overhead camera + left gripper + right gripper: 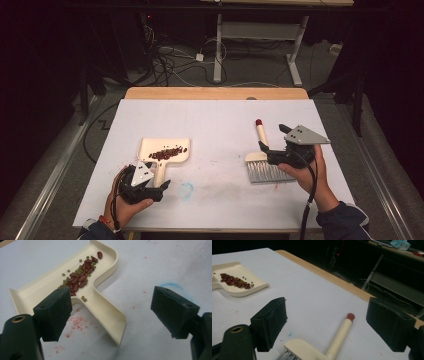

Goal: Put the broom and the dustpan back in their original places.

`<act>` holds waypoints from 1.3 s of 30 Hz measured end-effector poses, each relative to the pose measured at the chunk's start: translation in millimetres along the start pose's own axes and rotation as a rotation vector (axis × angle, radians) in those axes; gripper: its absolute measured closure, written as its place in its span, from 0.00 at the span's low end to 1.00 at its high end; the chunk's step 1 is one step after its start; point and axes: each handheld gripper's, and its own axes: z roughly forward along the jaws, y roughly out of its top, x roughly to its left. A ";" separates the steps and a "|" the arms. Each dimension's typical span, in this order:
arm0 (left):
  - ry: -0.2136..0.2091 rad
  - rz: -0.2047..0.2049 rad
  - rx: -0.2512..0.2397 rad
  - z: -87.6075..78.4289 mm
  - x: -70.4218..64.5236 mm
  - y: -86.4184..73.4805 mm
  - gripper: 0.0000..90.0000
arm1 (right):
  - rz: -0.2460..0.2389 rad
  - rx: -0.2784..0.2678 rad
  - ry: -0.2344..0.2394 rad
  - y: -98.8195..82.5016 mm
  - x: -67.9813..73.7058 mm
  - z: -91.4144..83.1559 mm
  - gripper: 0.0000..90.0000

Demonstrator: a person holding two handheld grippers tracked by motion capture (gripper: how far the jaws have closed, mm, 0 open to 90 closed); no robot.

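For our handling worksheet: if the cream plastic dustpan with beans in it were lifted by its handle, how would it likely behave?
The cream plastic dustpan looks stiff and probably light, being thin moulded plastic. Its red and green beans lie loose near the open front edge, so tipping forward would likely spill them. The open left claw could slip on the smooth handle.

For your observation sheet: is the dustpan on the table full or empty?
Neither: partly filled. The dustpan lies flat, holding a small heap of red and green beans in its tray.
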 end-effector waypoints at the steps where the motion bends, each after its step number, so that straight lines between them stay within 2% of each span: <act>1: 0.001 0.001 0.000 0.0 -0.1 0.0 0.19 | 0.001 -0.001 -0.002 -1.0 -0.1 -1.2 0.19; 4: 0.000 0.003 0.001 0.1 -0.4 0.0 0.19 | 0.005 -0.007 -0.002 -5.0 -0.4 -5.9 0.19; 8: 0.000 0.004 0.001 0.0 -0.7 -0.1 0.19 | -0.014 0.000 -0.015 -11.7 0.6 -10.4 0.19; 14: 0.001 0.006 0.000 0.8 0.0 0.7 0.20 | -0.029 -0.003 -0.011 -22.4 1.7 -16.7 0.19; 21: -0.001 0.023 0.001 3.4 -0.7 2.6 0.20 | -0.043 -0.010 -0.015 -35.9 2.5 -26.0 0.19; 27: -0.002 0.045 0.004 5.7 -2.1 4.4 0.20 | -0.038 -0.006 -0.018 -49.5 2.3 -32.9 0.19; 33: -0.004 0.042 0.000 6.9 -2.4 4.8 0.20 | -0.018 0.007 -0.010 -64.1 1.5 -38.6 0.20; 36: -0.003 0.039 0.001 6.7 -2.1 4.6 0.20 | -0.035 0.024 -0.024 -71.7 2.7 -40.2 0.20; 39: -0.001 0.041 0.003 6.4 -1.5 4.9 0.20 | -0.003 0.021 -0.010 -80.1 3.4 -42.7 0.20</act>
